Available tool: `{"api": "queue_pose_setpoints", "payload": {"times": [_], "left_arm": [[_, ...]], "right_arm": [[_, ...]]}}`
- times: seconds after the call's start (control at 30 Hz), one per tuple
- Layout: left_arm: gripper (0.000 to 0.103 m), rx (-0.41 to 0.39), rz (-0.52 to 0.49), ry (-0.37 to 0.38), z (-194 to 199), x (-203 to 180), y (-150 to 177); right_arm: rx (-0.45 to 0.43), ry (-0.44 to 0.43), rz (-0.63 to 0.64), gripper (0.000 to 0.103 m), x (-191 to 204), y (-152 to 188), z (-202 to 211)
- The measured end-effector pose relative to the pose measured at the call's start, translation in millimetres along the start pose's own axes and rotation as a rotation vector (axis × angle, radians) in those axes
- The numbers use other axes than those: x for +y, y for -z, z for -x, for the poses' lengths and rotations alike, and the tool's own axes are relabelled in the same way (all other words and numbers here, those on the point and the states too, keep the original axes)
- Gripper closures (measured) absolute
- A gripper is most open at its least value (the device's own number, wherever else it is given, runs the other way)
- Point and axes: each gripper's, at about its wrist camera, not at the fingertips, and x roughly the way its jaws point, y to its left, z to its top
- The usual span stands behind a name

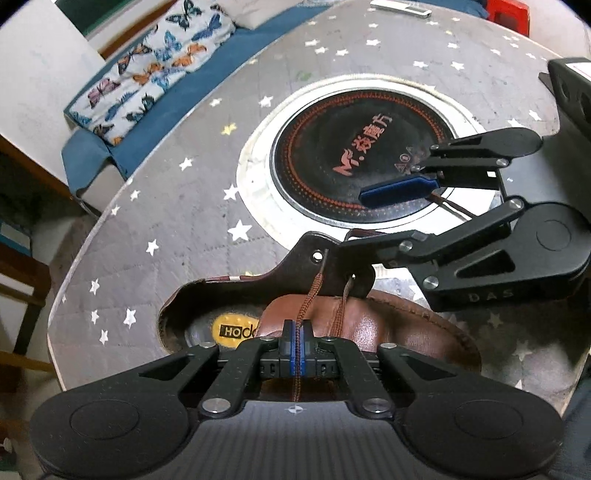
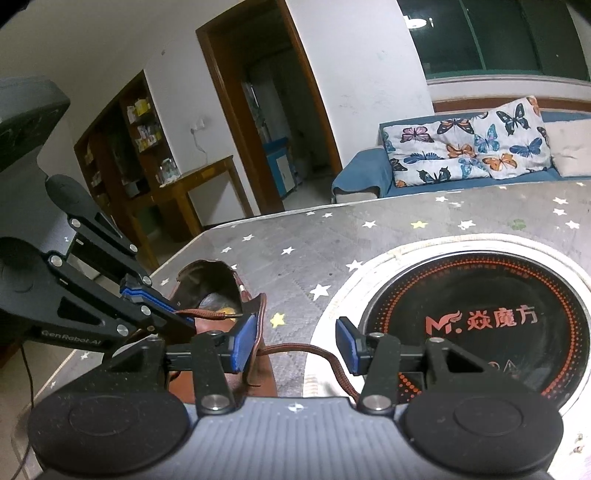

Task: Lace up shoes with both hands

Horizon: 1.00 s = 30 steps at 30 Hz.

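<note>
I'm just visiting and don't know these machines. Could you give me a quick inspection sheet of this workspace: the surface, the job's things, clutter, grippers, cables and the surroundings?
Surface: round table under a grey star-print cover, with an induction hob set into its middle.
Job's things: brown leather shoe near the table edge; brown shoelace threaded through an eyelet.
Clutter: white flat object at the far edge.
Grippers: left gripper shut on the shoelace; right gripper open, lace running between its fingers.
Cables: thin dark cable hanging off the table side.
Surroundings: blue sofa, butterfly cushion, wooden shelves, open doorway.
</note>
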Motion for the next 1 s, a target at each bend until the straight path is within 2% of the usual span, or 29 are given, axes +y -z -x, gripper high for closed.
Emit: {"api": "queue_pose_setpoints", "payload": {"times": [0.17, 0.47, 1.0], "left_arm": [[0.101, 0.041, 0.006, -0.001, -6.0, -0.5, -5.0], [0.101, 0.065, 0.152, 0.035, -5.7, 13.9, -9.2], [0.099, 0.108, 0.069, 0.01, -13.0, 4.8, -18.8]], "right_arm": [[-0.007, -0.016, -0.033, 0.055, -6.4, 3.8, 0.9], [-0.014, -0.029, -0.051, 0.055, -10.0, 6.8, 1.8], [-0.017, -0.043, -0.076, 0.054, -16.4, 9.2, -0.9]]}}
